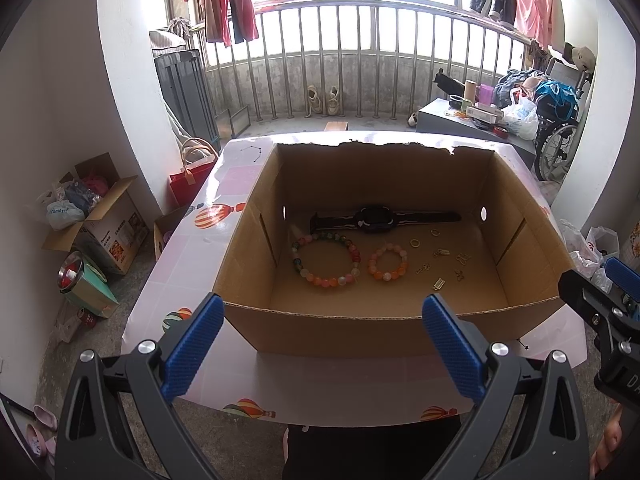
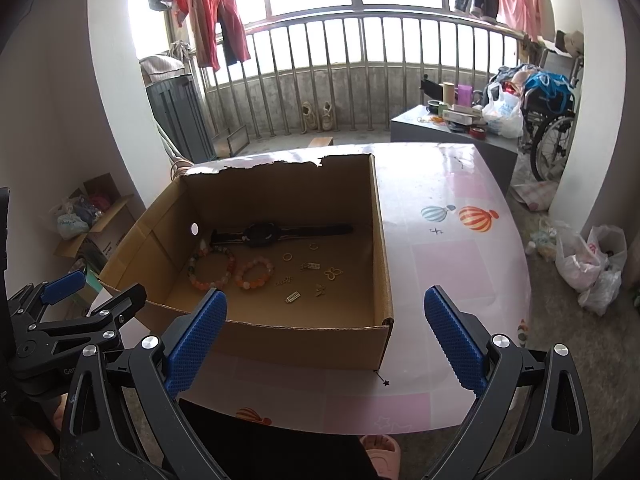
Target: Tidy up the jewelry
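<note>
Blue pads of the left tool point(image 1: 322, 326) are seen spread wide, nothing held; right tool point(image 2: 326, 322) likewise wide, empty. Both are held off the near edge of the tabletop point(image 2: 452, 264), short of the box point(image 1: 248, 320). All jewelry lies on the box floor, ahead of and below both tools. Watch point(image 1: 376, 219) is laid at the far wall, long axis left-right. Big bracelet point(image 1: 326, 258) sits near-left, small bracelet point(image 1: 388, 262) just right of it, apart. Small gold pieces point(image 1: 440, 258) are scattered right of the bracelets. Left tool is judged nearer the bracelets, right tool nearer the gold bits. Beads: mixed orange, pink, green.
</note>
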A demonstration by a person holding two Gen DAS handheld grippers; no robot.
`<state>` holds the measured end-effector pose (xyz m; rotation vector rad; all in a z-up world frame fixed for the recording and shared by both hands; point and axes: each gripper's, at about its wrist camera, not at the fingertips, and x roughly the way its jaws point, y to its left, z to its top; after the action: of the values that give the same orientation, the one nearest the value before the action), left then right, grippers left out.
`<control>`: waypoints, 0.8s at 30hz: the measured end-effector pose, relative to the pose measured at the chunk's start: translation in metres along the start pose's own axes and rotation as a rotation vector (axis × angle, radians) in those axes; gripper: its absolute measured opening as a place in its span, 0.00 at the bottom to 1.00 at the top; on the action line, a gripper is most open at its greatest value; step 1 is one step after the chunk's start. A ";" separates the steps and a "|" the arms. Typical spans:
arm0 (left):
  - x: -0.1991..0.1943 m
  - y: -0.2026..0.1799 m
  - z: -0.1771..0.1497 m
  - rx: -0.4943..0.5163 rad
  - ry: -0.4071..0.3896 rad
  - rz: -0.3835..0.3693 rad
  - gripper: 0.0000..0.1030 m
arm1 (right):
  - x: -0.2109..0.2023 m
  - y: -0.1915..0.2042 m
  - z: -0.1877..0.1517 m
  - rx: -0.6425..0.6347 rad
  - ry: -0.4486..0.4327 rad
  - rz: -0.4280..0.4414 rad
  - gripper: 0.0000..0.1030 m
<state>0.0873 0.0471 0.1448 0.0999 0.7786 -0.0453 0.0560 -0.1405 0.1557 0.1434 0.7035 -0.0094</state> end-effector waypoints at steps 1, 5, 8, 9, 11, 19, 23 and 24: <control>0.000 0.000 0.000 0.000 0.001 0.001 0.95 | 0.000 0.000 0.000 -0.001 0.001 0.000 0.92; 0.000 0.000 0.000 0.000 0.001 0.001 0.95 | 0.000 0.000 0.000 0.000 0.001 0.000 0.92; 0.000 0.000 0.000 0.000 0.000 0.001 0.95 | 0.000 0.000 0.000 -0.001 0.000 0.000 0.92; 0.000 0.000 0.000 0.000 0.001 0.001 0.95 | 0.000 0.000 0.000 -0.001 0.001 0.000 0.92; 0.000 0.000 0.000 0.000 0.001 0.000 0.95 | 0.000 0.001 0.000 -0.001 0.001 -0.001 0.92; 0.000 0.001 -0.002 -0.001 0.001 0.000 0.95 | 0.000 0.001 0.000 0.000 0.001 0.000 0.92; -0.001 0.001 -0.002 -0.001 0.001 0.001 0.95 | 0.000 0.001 0.000 -0.001 0.001 0.001 0.92; 0.000 0.001 -0.002 -0.001 0.001 0.001 0.95 | 0.000 0.001 0.000 -0.001 0.001 0.001 0.92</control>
<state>0.0859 0.0484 0.1436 0.0992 0.7798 -0.0440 0.0565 -0.1397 0.1557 0.1433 0.7049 -0.0078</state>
